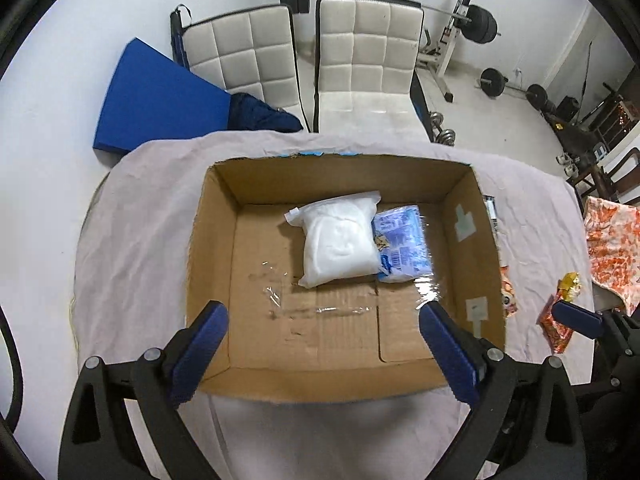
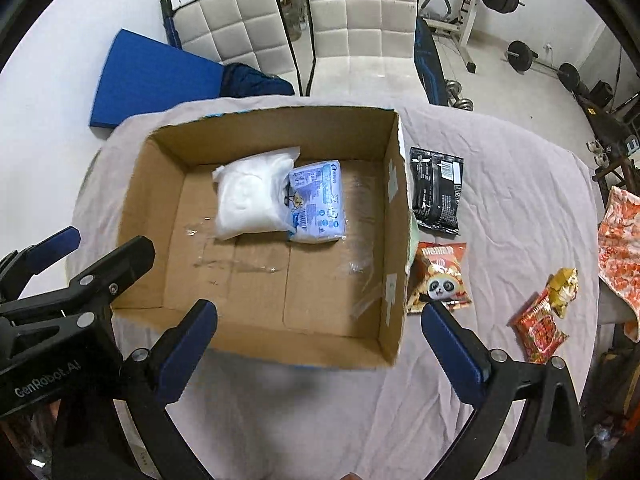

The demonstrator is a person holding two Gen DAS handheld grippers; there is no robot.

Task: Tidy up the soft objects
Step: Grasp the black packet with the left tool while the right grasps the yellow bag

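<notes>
An open cardboard box stands on the cloth-covered table. Inside lie a white soft pack and a blue printed pack, touching, toward the far side. My left gripper is open and empty above the box's near edge. My right gripper is open and empty over the box's near right corner. Right of the box lie a black packet, a panda snack bag, a red packet and a gold wrapper.
A pale cloth covers the table. Two white chairs stand behind it, with a blue mat and weights on the floor. An orange patterned cloth hangs at the right edge.
</notes>
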